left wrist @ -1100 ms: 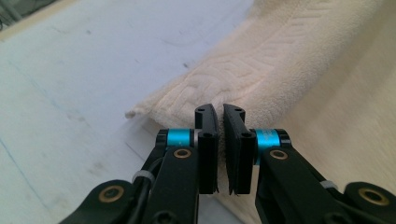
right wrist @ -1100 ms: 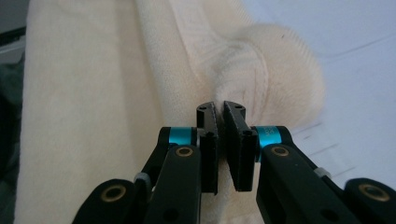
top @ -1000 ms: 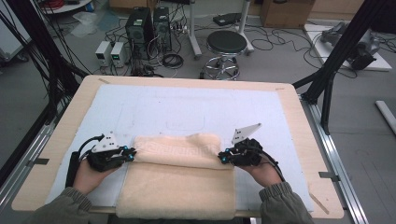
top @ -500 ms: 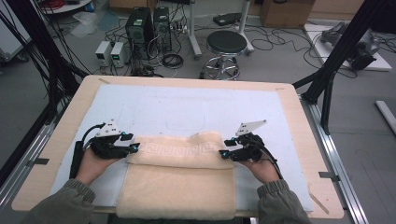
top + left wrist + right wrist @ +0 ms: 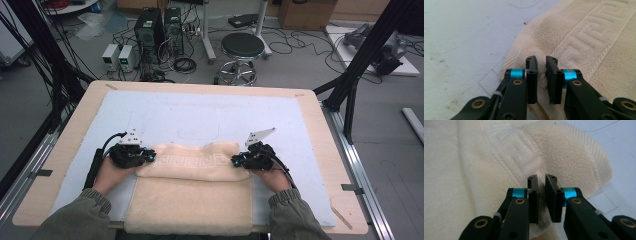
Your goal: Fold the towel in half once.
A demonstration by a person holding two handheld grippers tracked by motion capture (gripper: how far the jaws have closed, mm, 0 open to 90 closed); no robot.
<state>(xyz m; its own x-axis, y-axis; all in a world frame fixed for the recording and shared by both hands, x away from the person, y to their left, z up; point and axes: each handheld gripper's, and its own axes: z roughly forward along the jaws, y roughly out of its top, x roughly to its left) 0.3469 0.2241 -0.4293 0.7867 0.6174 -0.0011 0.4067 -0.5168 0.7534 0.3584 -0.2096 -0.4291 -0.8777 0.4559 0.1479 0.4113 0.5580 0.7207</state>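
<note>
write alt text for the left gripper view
The left gripper has its two black jaws closed on a pinch of a cream towel, near its woven key-pattern border. To the left lies the pale blue table cover, scuffed and faintly lined.

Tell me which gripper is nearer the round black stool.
Right. The right gripper, shut on the cream terry towel's right end, sits straight before the round black stool; the left gripper, jaws just closed on its left end, lies farther left.

Robotics lab; black desktop computer towers [image 5: 157, 27] on grey floor; small white power-supply boxes [image 5: 118, 56]; tangled black cables [image 5: 280, 42]; black round stool [image 5: 242, 46]; black metal frame struts [image 5: 367, 50] around pale wooden counter [image 5: 320, 130].
</note>
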